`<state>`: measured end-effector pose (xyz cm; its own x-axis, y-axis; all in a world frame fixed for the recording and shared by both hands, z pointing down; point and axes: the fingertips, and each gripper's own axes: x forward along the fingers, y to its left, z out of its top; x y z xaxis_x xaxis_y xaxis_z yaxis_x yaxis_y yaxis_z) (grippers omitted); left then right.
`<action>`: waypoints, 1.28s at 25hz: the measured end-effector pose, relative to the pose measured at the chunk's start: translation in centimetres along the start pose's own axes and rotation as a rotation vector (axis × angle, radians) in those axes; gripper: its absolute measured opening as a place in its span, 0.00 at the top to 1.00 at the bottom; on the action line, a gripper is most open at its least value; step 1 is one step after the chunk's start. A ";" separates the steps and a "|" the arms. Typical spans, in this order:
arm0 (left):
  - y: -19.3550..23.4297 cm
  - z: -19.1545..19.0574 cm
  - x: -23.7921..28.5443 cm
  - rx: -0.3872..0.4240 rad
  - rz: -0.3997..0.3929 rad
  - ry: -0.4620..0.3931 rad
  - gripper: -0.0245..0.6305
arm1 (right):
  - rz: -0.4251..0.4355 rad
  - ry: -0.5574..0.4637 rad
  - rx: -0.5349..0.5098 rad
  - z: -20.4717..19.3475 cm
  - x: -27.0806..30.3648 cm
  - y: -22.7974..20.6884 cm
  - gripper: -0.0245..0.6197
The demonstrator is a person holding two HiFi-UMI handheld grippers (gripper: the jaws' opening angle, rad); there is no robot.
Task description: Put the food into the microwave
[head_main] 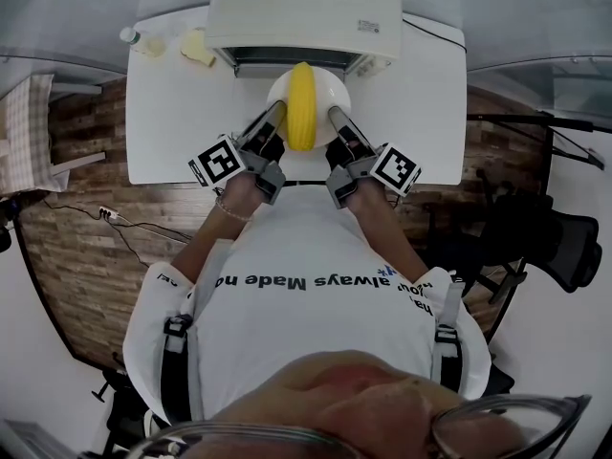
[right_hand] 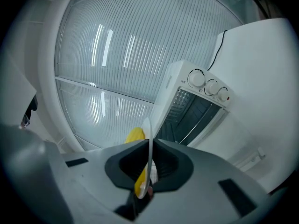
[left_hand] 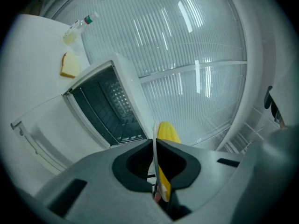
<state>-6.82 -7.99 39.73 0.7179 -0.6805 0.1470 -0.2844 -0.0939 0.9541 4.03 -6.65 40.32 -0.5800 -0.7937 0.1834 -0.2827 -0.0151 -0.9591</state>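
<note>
the main risk, as i judge it, is tilt. the plate (head_main: 328, 88) is held only by its thin rim: the left gripper (left_hand: 155, 146) has its fingers pinched tight on the 9 o'clock edge, and the right gripper (right_hand: 149, 146) likewise on the 3 o'clock edge. uneven hands could roll the corn cob (head_main: 302, 106) off, or the plate could clip the mouth of the microwave (head_main: 304, 12) at 12 o'clock.

the plate, with the cob across its middle, hangs over the bench (head_main: 172, 113) just before the open cavity, which looks empty. at 10 o'clock lie a bottle (head_main: 128, 35) and a yellowish slice (head_main: 196, 48).
</note>
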 end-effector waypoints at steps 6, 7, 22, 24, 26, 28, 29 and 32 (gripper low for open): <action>0.3 -0.3 0.9 0.026 0.021 0.008 0.93 | -0.001 0.011 -0.001 0.8 -0.1 -0.7 0.92; 0.5 -0.3 0.9 0.026 0.030 0.009 0.93 | -0.002 0.013 0.007 0.8 -0.1 -0.9 0.92; 4.9 -1.3 1.9 0.010 0.070 0.041 0.93 | -0.058 0.050 0.007 -0.1 1.0 -5.0 0.92; 5.4 -1.5 2.0 0.011 0.078 0.047 0.93 | -0.067 0.054 0.009 -0.2 1.0 -5.7 0.92; 5.9 -1.5 2.2 0.020 0.077 0.052 0.93 | -0.072 0.056 0.010 -0.3 1.3 -6.3 0.92; 6.6 -1.5 2.5 0.023 0.081 0.051 0.93 | -0.077 0.058 0.008 -0.2 1.6 -6.8 0.92; 7.1 -1.5 2.7 0.020 0.085 0.050 0.93 | -0.080 0.059 0.006 -0.2 1.8 -7.1 0.92; 8.4 -1.5 3.2 0.010 0.095 0.049 0.93 | -0.092 0.063 0.003 -0.1 2.3 -8.2 0.92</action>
<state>-5.95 -9.81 48.58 0.7177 -0.6501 0.2495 -0.3589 -0.0383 0.9326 4.92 -8.27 48.63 -0.5984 -0.7493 0.2836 -0.3346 -0.0879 -0.9382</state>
